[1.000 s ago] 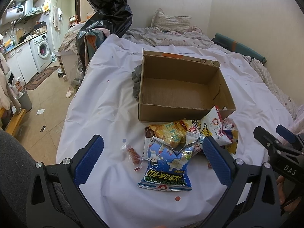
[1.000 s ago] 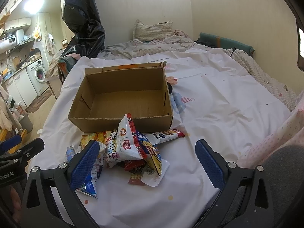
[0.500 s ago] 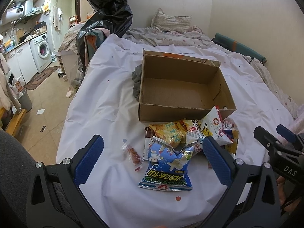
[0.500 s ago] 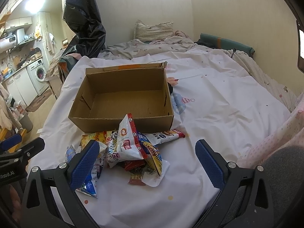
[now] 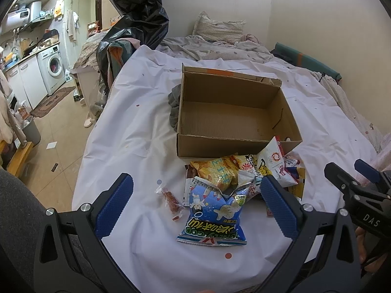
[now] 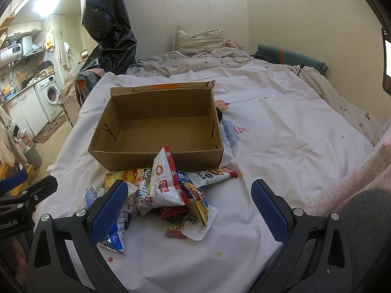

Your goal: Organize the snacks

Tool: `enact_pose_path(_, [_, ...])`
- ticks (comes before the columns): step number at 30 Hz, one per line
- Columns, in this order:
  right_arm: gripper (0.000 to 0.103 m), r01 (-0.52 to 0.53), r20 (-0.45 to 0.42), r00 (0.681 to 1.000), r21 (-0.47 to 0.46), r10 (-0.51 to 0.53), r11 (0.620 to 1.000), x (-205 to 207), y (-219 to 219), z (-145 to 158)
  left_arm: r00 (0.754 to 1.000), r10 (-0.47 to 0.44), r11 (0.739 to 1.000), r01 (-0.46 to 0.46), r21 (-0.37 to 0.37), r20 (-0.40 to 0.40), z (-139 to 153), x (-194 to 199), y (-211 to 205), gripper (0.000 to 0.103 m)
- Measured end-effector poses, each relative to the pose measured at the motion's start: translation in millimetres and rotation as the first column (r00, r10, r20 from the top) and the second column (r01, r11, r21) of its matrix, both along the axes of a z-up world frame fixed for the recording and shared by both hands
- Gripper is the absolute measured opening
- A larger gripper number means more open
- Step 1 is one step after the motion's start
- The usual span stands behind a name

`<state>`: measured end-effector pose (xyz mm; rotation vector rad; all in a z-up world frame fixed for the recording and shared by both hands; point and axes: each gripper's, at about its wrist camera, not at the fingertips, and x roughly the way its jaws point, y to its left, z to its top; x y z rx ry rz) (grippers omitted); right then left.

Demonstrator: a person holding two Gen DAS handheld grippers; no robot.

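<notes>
no change since a second ago | cardboard box [image 5: 234,119] empty | snack pile [image 6: 171,190] before box, untouched | left gripper [image 5: 195,210], right gripper [image 6: 189,212] fingers wide, holding nothing

My cardboard box [image 5: 238,114] sits on the bed [image 5: 136,131], open side up, nothing inside it. Right against its near wall lies the snack pile [image 6: 171,190], one packet [image 6: 166,178] leaning up on that wall. Nearest me in the left view is a puffed bag [image 5: 215,212], and just left of it a small wrapped sweet [image 5: 171,199], apart from the heap. Behind the box, a pillow [image 6: 198,39] at the head of the bed. A washing machine [image 5: 55,67] stands far left.
</notes>
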<state>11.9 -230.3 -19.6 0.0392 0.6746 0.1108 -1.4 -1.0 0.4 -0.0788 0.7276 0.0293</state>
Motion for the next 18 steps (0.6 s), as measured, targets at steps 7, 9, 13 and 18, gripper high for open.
enact_pose_path(7, [0.103,0.0,0.001,1.0,0.0,0.0,1.0,-0.3,0.1,-0.1,1.0,0.002,1.0,-0.002,-0.002,-0.003,-0.1,0.0,0.0,0.103])
enact_pose_path(9, [0.103,0.001,0.001,1.0,0.0,-0.001,1.0,-0.2,0.1,0.0,1.0,0.001,1.0,-0.001,0.0,-0.003,-0.2,0.1,-0.3,0.103])
enact_pose_path(13, [0.103,0.0,-0.001,1.0,0.001,0.0,1.0,0.3,-0.2,0.1,1.0,0.001,1.0,-0.001,-0.001,-0.002,-0.2,0.0,0.1,0.103])
enact_pose_path(18, [0.103,0.0,-0.001,1.0,0.001,0.0,1.0,0.0,0.2,-0.3,1.0,0.001,1.0,-0.001,-0.002,-0.005,-0.5,0.0,0.0,0.103])
